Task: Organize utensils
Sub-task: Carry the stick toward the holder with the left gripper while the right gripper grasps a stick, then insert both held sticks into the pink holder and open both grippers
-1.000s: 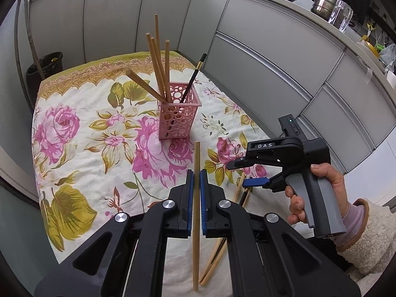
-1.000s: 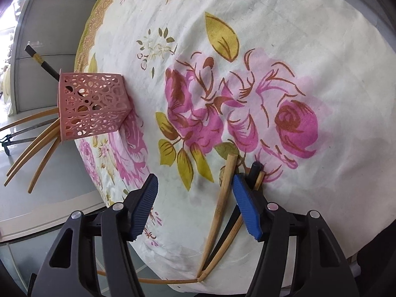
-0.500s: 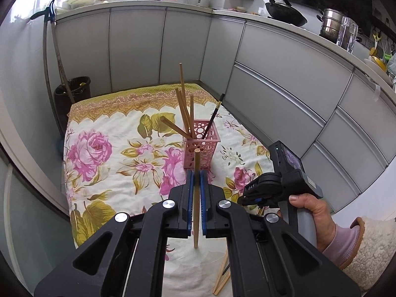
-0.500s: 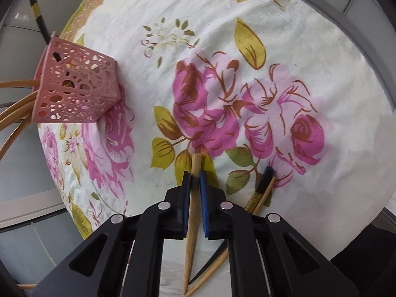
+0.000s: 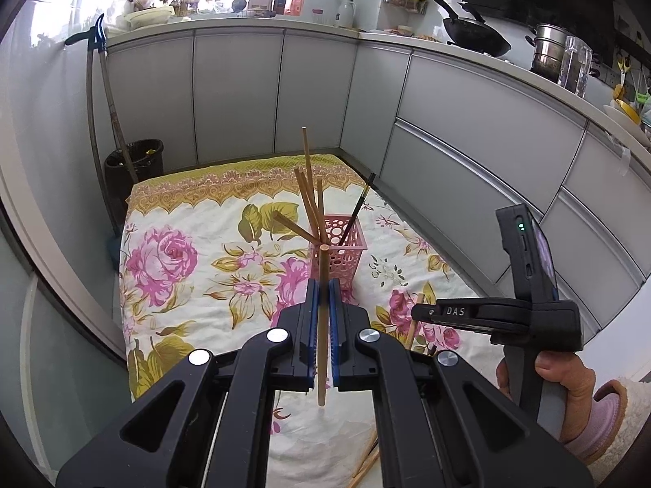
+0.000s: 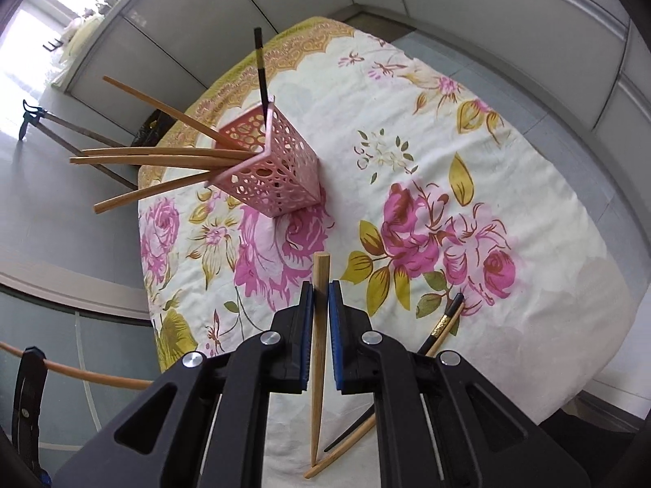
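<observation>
A pink perforated holder [image 5: 338,253] [image 6: 273,171] stands on the floral tablecloth [image 5: 195,252] and holds several wooden chopsticks and one black chopstick. My left gripper [image 5: 321,297] is shut on a wooden chopstick [image 5: 322,325], held above the table near the holder. My right gripper [image 6: 320,297] is shut on another wooden chopstick [image 6: 318,349], lifted above the cloth; it also shows in the left wrist view [image 5: 419,312]. A black chopstick [image 6: 441,325] and a wooden chopstick [image 6: 346,449] lie on the cloth near the front edge.
Grey cabinets [image 5: 468,130] wrap around the table at the back and right. A black bin [image 5: 136,162] and a long-handled tool [image 5: 101,93] stand at the far left. A wok [image 5: 474,36] and pots sit on the counter.
Both grippers have risen away from the table, each carrying its chopstick. The right gripper closed on its wooden chopstick about one second ago and has lifted it off the cloth.
</observation>
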Tool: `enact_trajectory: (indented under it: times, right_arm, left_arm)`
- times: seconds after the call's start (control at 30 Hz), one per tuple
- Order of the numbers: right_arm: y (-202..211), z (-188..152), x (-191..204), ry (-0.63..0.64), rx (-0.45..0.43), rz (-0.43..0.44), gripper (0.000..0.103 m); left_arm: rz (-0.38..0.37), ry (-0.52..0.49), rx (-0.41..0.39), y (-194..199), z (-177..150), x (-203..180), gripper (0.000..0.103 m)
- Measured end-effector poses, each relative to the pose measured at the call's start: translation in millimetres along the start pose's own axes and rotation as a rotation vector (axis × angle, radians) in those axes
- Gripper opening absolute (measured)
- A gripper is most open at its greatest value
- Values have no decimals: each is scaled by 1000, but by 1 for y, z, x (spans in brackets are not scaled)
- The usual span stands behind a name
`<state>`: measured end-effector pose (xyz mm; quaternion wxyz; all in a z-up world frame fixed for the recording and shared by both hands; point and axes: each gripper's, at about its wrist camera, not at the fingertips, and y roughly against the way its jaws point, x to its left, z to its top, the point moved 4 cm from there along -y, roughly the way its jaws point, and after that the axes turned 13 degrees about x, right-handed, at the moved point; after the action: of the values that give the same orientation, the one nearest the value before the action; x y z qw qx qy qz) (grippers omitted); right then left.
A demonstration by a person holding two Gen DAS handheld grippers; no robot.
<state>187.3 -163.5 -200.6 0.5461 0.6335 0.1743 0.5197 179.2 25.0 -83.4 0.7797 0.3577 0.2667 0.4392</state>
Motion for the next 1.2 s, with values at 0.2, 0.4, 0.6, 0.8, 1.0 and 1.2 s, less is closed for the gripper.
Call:
enact_trajectory:
  times: [0.2, 0.4, 0.6, 0.8, 1.0, 1.2]
  right_arm:
    - [48, -10, -7, 49, -121, 28, 8]
    - [101, -17, -19, 77, -227, 59, 8]
    - [148, -18, -31, 100, -320, 63, 8]
    - [180, -18, -41, 123, -370, 67, 8]
    - [193, -19, -58, 122, -376, 82, 8]
    - [194, -18, -77, 99, -364, 105, 8]
  left_arm:
    - [-4, 8, -46, 15, 2, -7, 4]
    - [4, 1, -78, 23, 6, -20, 4]
    - [-16, 20, -141, 34, 24, -32, 4]
    - [3, 4, -168, 32, 57, -48, 4]
    - [55, -24, -180, 23, 95, -63, 4]
    - [106, -11, -219, 13, 132, -69, 4]
